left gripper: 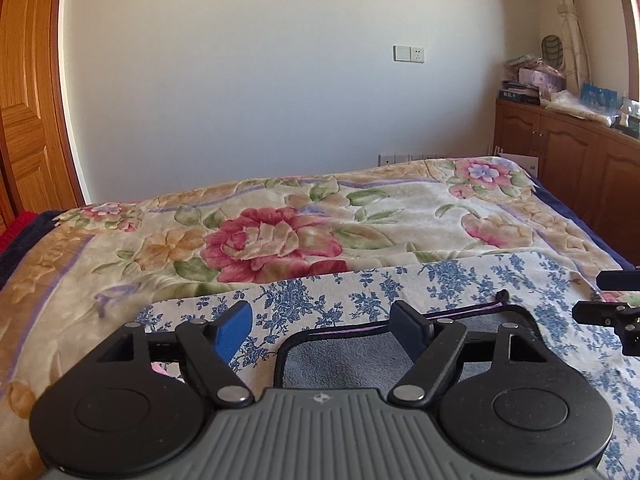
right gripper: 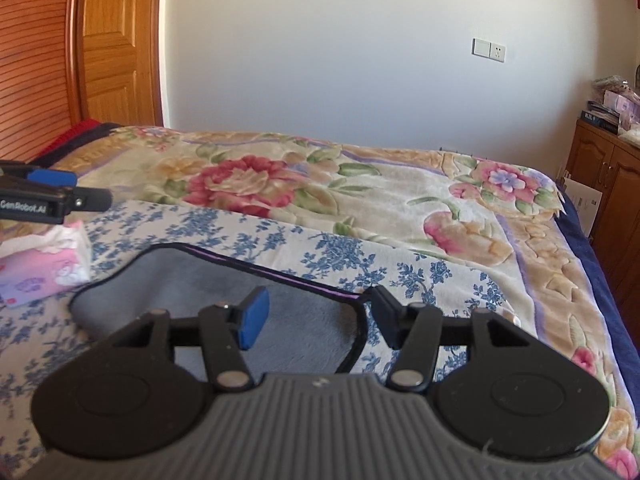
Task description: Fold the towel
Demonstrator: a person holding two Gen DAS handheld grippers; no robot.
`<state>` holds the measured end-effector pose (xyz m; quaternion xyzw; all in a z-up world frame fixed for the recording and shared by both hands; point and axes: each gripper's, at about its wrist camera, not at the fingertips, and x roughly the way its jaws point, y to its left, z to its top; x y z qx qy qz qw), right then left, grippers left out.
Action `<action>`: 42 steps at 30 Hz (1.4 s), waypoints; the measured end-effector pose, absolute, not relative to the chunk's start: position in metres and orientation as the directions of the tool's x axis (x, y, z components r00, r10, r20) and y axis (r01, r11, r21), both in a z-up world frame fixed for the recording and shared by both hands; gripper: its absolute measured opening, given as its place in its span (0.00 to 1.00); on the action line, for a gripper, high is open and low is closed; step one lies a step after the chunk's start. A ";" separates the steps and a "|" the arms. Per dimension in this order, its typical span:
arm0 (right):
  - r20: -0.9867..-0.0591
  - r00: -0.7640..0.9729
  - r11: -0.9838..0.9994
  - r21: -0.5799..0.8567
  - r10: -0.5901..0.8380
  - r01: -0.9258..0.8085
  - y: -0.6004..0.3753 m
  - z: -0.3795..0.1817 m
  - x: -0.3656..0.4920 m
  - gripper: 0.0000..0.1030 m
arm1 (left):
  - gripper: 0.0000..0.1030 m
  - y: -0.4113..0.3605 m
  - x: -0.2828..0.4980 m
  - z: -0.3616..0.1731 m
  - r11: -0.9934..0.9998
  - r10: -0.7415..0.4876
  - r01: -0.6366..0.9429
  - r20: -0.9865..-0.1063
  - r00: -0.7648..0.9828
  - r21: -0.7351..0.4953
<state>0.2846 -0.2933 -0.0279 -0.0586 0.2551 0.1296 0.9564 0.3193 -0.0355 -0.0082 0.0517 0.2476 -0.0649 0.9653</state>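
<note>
A grey towel [right gripper: 224, 292] with a dark hem and a purple stripe lies flat on a blue-flowered white cloth [right gripper: 280, 240] on the bed. It also shows in the left wrist view [left gripper: 344, 364]. My left gripper [left gripper: 320, 332] is open and empty, low over the towel's left part. My right gripper [right gripper: 316, 316] is open and empty, over the towel's right corner. The right gripper's fingers [left gripper: 600, 312] show at the left wrist view's right edge. The left gripper's fingers [right gripper: 52, 188] show at the right wrist view's left edge.
A flowered blanket [left gripper: 280, 232] covers the bed beyond the cloth. A pink tissue pack [right gripper: 44, 264] lies left of the towel. A wooden cabinet [left gripper: 568, 160] with clutter stands at the right, a wooden door [right gripper: 116, 40] at the left, a white wall behind.
</note>
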 end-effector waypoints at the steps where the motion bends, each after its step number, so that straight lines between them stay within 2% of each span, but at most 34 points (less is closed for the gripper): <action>1: -0.502 0.836 0.959 -0.042 0.221 -0.279 -0.293 -0.025 0.280 0.56 | 0.77 -0.036 0.314 -0.005 0.986 -0.099 0.152 -0.481 0.871 0.072; 22: -0.462 0.855 0.962 -0.012 0.237 -0.273 -0.285 0.010 0.204 0.56 | 0.80 -0.037 0.232 0.037 0.980 -0.119 0.178 -0.457 0.881 0.089; 27: -0.456 0.858 0.962 -0.009 0.238 -0.271 -0.283 0.014 0.189 0.56 | 0.86 -0.034 0.210 0.039 0.980 -0.109 0.171 -0.444 0.889 0.101; 36: -0.444 0.865 0.967 0.013 0.235 -0.255 -0.286 0.019 0.164 0.56 | 0.91 -0.025 0.177 0.042 0.981 -0.109 0.167 -0.442 0.890 0.094; 42: -0.442 0.871 0.973 0.022 0.215 -0.229 -0.287 0.018 0.149 0.64 | 0.94 -0.022 0.155 0.046 0.982 -0.115 0.168 -0.436 0.893 0.085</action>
